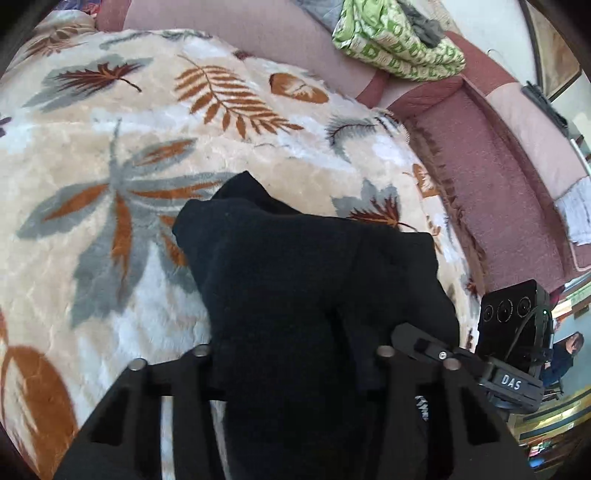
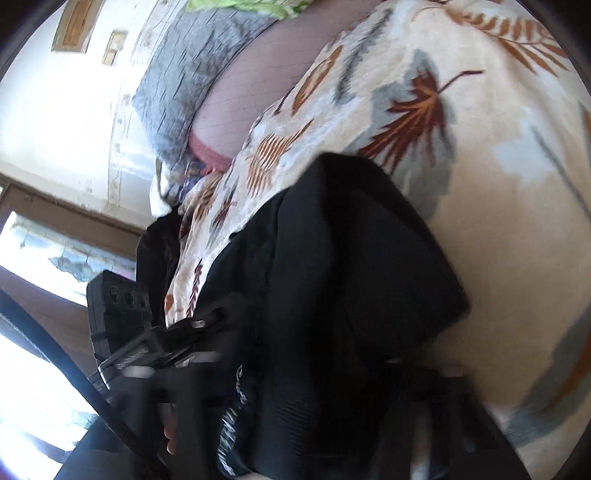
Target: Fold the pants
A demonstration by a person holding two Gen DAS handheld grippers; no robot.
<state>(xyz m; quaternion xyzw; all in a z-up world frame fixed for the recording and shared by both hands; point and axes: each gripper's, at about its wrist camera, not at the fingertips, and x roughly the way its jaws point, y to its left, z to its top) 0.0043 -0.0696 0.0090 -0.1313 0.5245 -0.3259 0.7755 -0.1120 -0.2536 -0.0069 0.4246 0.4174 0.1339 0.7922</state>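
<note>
I have both my left gripper [image 1: 291,369] and right gripper [image 2: 314,384] clenched on the near edge of the black pants [image 1: 306,266], bunched on the leaf-print blanket [image 1: 110,155], so I can carry that edge over for a fold

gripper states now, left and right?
Left gripper: shut on the black pants.
Right gripper: pants fabric between the fingers; grip cannot be told, blurred.

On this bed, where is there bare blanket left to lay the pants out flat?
The leaf blanket is bare left of and beyond the black pants, up to the pink sheet. It is crowded to the right: the blanket's fringed edge, then the green bundle at the head.
</note>
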